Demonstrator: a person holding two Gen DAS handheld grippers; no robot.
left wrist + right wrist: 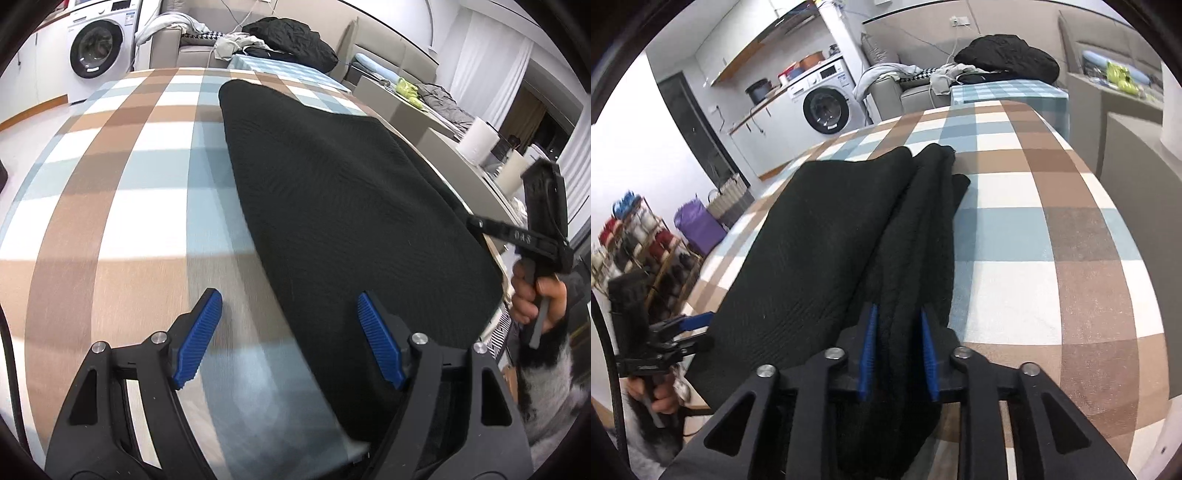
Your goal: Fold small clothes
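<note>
Checked tablecloth (1052,236) under ribbed black knit garment (812,258), bunched folds.

1. Left gripper (288,306): jaws spread wide, blue ribbed pads (199,339) well apart, nothing between them. It points forward and downward.
2. Right gripper (897,325): jaws narrow, blue pads (928,354) set on either side of a fold of black garment (820,236). It points forward and downward.
3. Right hand (535,299): fingers wrapped around the gripper handle; a fuzzy grey sleeve (546,391) covers the wrist.
4. Left hand (661,398): closed around its gripper handle, low in the right wrist view.
</note>
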